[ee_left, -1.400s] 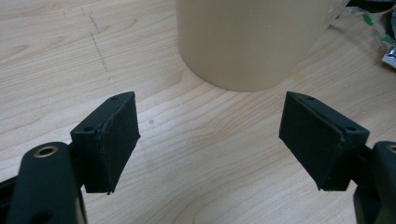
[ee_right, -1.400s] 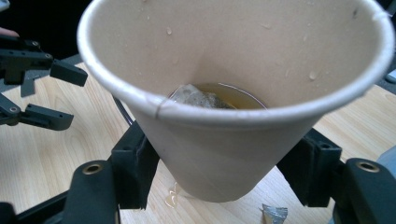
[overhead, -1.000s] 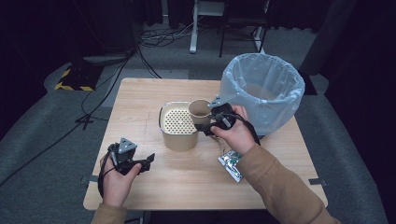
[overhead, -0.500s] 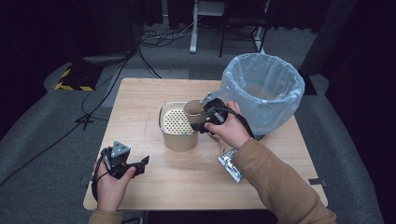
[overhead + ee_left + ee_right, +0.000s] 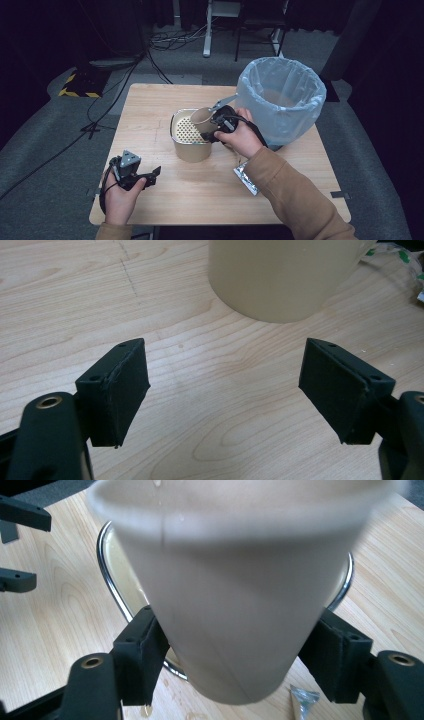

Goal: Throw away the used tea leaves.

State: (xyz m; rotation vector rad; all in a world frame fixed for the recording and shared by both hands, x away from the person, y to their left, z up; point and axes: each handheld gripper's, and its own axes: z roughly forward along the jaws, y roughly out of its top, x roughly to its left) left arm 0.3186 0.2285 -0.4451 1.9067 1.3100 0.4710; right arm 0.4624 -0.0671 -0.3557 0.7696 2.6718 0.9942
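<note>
while tilted, paper cup [image 5: 202, 119] sits in right gripper [image 5: 216, 126].

Right tool [image 5: 214, 125] carried leftward — paper cup [image 5: 201, 119] now over strainer pot [image 5: 189, 145]

Bare wooden tabletop [image 5: 150, 115] lies open left of the beige perforated-insert pot [image 5: 189, 145]; the blue-lined bin [image 5: 280, 97] blocks the right, seemingly touching the pot.

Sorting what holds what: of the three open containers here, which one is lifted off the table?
The paper cup, tilted in the right tongs over the perforated tan pot. That pot and the plastic-lined bin both stand on the table.
</note>
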